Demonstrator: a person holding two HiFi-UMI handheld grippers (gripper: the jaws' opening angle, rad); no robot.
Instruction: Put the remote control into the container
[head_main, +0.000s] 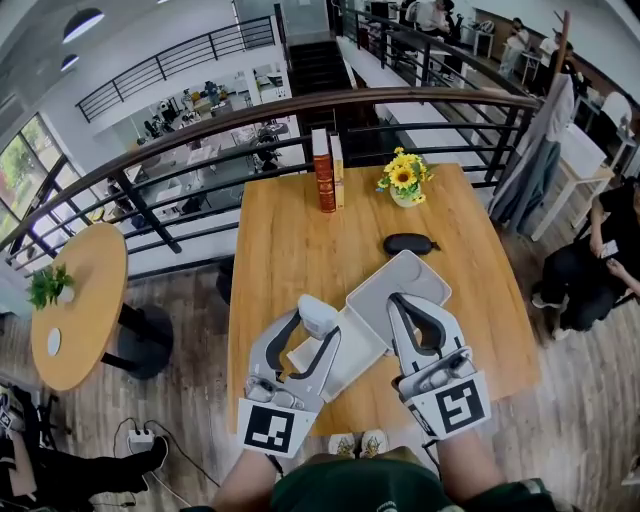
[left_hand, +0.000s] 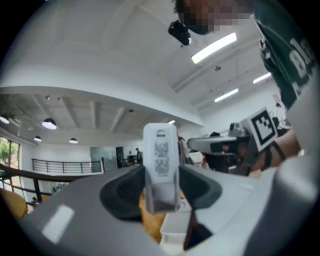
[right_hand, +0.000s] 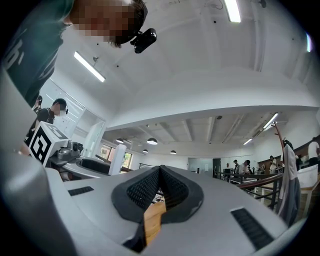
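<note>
The white remote control (head_main: 318, 313) stands upright between the pads of my left gripper (head_main: 316, 326), which is shut on it over the table's near half. In the left gripper view the remote (left_hand: 160, 162) shows its labelled back, clamped in my left gripper (left_hand: 161, 175). The white container (head_main: 424, 264) lies open on the wooden table (head_main: 290, 250), its flat lid half (head_main: 352, 352) spread toward me just right of the remote. My right gripper (head_main: 400, 301) hangs over the container's tray, shut with nothing in it. In its own view the right gripper (right_hand: 160, 171) has its pads pressed together.
A black oval case (head_main: 410, 243) lies just beyond the container. Two upright books (head_main: 328, 170) and a vase of yellow flowers (head_main: 404, 178) stand at the far edge by the railing (head_main: 200, 125). A round side table (head_main: 85, 300) is to the left, and a seated person (head_main: 600, 260) to the right.
</note>
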